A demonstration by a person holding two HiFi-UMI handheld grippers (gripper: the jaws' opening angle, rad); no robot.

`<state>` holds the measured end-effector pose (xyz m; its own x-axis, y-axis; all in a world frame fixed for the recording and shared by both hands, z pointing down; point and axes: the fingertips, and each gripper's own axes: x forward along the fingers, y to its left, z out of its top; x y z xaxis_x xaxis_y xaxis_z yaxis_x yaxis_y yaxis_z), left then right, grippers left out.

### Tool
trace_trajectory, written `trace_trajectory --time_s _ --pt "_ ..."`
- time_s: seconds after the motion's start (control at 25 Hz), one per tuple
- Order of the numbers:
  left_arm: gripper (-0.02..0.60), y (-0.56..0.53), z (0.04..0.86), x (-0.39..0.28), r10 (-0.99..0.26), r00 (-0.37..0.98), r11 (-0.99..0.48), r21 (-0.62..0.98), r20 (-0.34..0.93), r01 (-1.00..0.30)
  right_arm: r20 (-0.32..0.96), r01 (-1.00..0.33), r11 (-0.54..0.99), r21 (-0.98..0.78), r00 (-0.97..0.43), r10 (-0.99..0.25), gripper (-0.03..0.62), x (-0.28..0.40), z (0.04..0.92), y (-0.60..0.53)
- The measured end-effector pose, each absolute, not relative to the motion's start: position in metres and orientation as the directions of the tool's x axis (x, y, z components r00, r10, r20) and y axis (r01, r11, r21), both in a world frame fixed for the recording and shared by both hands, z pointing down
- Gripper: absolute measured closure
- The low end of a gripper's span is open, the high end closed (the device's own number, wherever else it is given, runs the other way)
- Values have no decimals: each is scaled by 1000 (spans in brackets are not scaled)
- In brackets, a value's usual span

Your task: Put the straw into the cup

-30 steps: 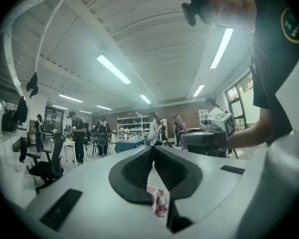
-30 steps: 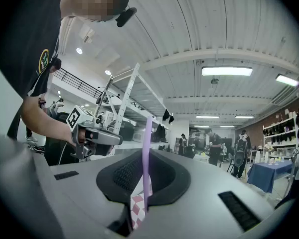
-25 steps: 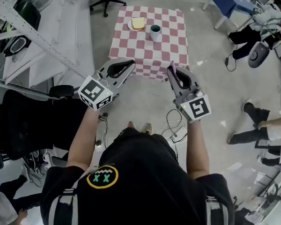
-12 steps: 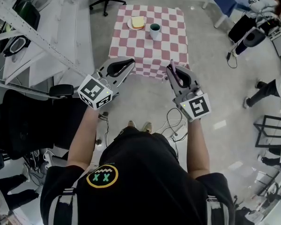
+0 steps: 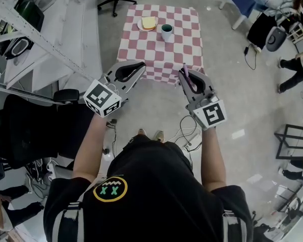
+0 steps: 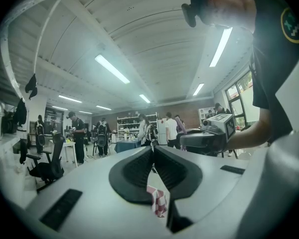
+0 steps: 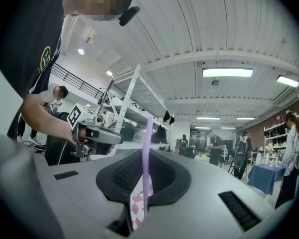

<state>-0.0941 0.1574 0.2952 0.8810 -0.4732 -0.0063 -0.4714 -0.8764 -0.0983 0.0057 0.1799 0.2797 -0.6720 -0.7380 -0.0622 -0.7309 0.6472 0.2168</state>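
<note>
A thin purple straw (image 7: pixel 147 133) stands upright between the jaws of my right gripper (image 7: pixel 145 156), which are easing open but still hold it. From the head view the straw (image 5: pixel 187 77) shows as a short purple line at the right gripper (image 5: pixel 185 74), held in the air short of the table's near edge. A dark green cup (image 5: pixel 167 32) stands upright at the far end of the red-and-white checked table (image 5: pixel 161 54). My left gripper (image 5: pixel 141 66) hovers level beside the right one, its jaws (image 6: pixel 153 148) shut on nothing.
A plate with a yellow slice (image 5: pixel 149 24) sits left of the cup. Metal shelving (image 5: pixel 30 29) runs along the left, with a black chair (image 5: pixel 25 130) below it. Cables (image 5: pixel 184 132) lie on the floor by the person's feet. People move about at the right.
Both grippers stay where they were, the straw still in the right one. Only the people at the right edge of the room have moved.
</note>
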Motion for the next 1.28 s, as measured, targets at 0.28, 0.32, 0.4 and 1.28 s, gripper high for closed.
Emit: trace_trajectory --time_s 0.28,0.32,0.4,1.28 --pt "552 172 294 -77 -491 871 -866 -108 -6 -488 -73 -720 659 216 -685 -725 551 21 280 194" --pt "552 176 294 -74 -493 870 -865 -108 -7 -491 -73 -719 661 214 -687 -723 551 24 281 196" --pt "552 181 294 -67 -496 868 -863 -106 -9 -494 -76 -717 665 209 -689 -720 551 31 281 200" --pt "552 148 304 -42 -468 884 -877 -117 -5 -465 -88 -733 649 202 -674 -733 551 50 294 164"
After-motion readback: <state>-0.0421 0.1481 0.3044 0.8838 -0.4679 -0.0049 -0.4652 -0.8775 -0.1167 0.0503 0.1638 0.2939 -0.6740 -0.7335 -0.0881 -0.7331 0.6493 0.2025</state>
